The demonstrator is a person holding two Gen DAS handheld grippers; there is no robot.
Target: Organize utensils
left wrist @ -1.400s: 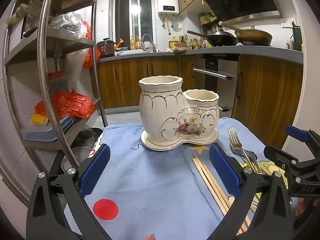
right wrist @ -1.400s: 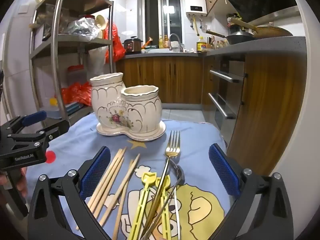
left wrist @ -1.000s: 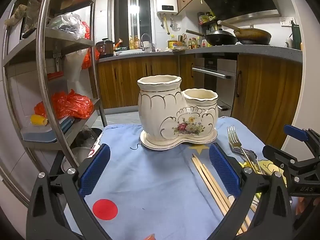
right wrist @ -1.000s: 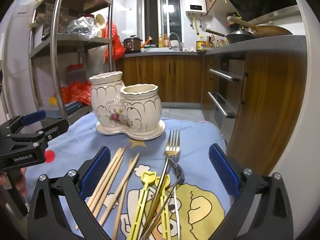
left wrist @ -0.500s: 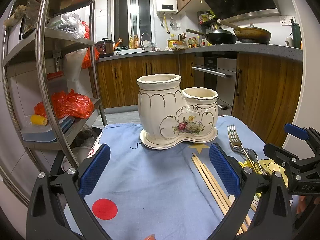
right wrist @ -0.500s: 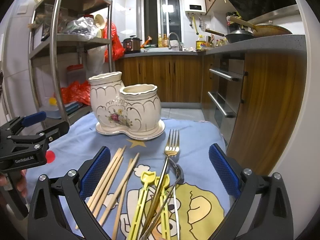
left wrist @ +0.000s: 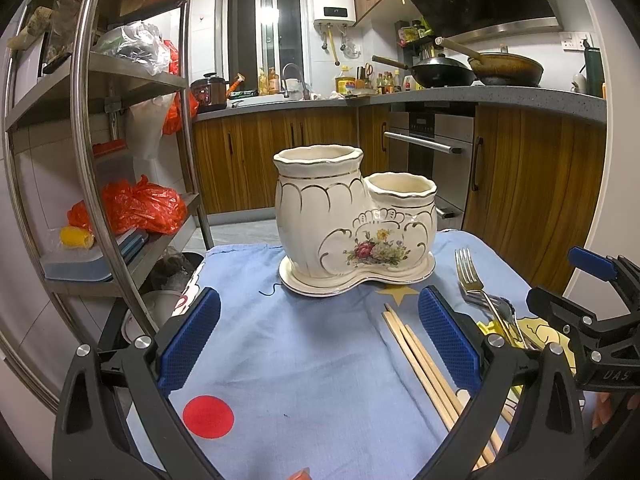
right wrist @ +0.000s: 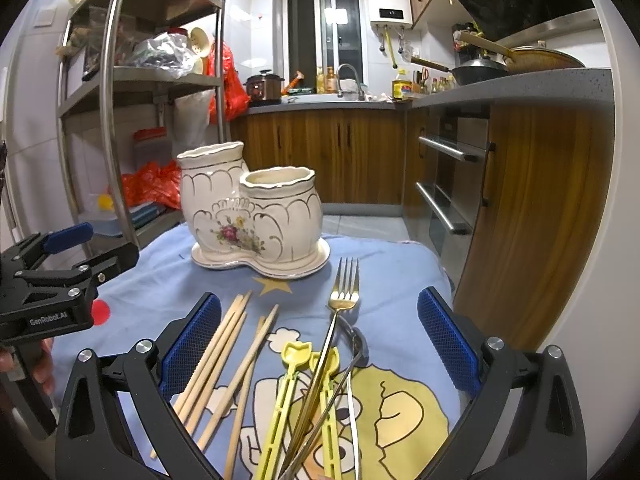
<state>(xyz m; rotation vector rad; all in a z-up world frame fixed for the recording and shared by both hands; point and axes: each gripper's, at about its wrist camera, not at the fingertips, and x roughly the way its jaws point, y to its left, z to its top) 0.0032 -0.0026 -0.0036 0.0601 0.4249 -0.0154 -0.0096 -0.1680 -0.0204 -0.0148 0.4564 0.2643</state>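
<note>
- We log the bench [right wrist: 400, 272] covered by a blue cartoon cloth [right wrist: 168, 280].
- On it: cream ceramic holder [right wrist: 256, 220], wooden chopsticks [right wrist: 224, 356], gold fork [right wrist: 340, 312], yellow plastic utensils [right wrist: 288, 392], partly overlapping.

Holder [right wrist: 252, 220] behind chopsticks [right wrist: 224, 356], fork [right wrist: 340, 312] right of chopsticks, all on cloth [right wrist: 400, 280]

Both my views are evenly lit by warm indoor light from above, sharp throughout with no motion blur. A bright ceiling lamp reflects in the dark window [right wrist: 325, 14] (a hard white spot of glare). The fisheye bends the steel rack [left wrist: 86, 152] into a bow, and black corners frame each view. Shadows on the blue cloth [left wrist: 312, 364] are soft and faint.
</note>
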